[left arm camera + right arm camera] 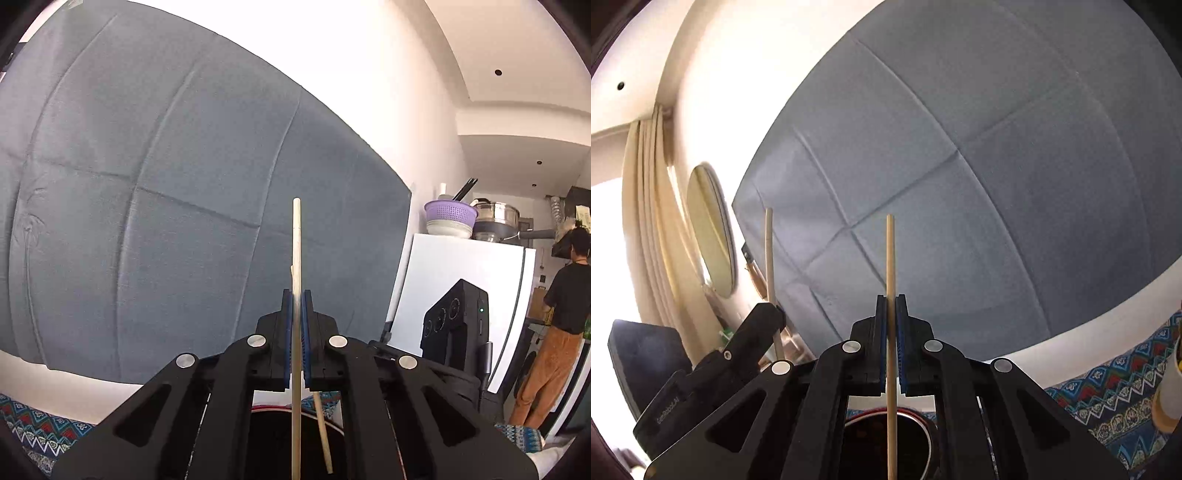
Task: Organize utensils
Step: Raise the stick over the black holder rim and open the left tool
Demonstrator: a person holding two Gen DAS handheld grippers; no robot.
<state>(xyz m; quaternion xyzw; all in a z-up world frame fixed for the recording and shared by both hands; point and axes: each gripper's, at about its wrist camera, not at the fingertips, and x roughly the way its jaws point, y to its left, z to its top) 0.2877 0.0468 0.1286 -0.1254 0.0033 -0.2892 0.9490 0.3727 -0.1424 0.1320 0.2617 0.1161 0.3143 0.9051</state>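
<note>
My left gripper [295,295] is shut on a pale wooden chopstick [296,240] that stands upright between its blue pads. Below it is a dark round container [269,407] with a red and white rim, and a second chopstick [323,432] leans inside it. My right gripper [891,299] is shut on another upright chopstick [890,258], whose lower end hangs over the same container [929,428]. In the right wrist view the left gripper [777,310] shows at the left, holding its chopstick [769,251].
A blue-grey padded panel [166,184] fills the background against a white wall. Patterned cloth [1115,391] covers the surface, with a pale cup [1171,387] at the right edge. A white fridge [450,280] carries a purple colander [448,214] and pots. A person [557,325] stands far right. Curtain [646,229] and oval mirror [711,229] at left.
</note>
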